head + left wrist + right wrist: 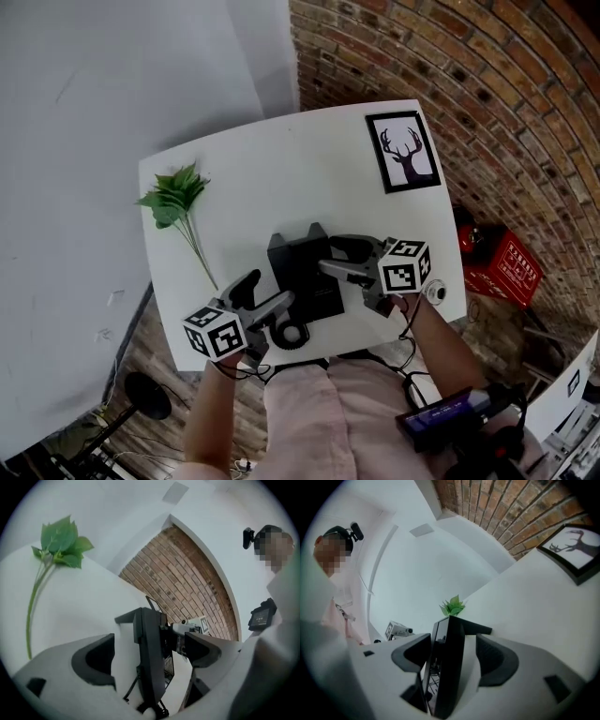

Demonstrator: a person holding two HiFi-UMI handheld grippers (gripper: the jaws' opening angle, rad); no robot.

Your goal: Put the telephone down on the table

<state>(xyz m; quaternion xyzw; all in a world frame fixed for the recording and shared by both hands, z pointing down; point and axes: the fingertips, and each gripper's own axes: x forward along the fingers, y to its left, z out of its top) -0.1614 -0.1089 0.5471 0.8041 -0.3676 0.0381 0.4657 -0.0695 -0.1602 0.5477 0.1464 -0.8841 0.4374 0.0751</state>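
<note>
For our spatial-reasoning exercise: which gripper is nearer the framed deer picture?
Right. The right gripper lies below the deer picture, beside the telephone; the left gripper is farther, across the telephone.

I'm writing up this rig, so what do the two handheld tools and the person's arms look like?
The left tool and right tool are light grey, with curved jaws lined in black pads. Each carries a white cube printed with black square markers. Thin black cables trail by the right wrist. Forearms are bare; the top is pale pink.
</note>
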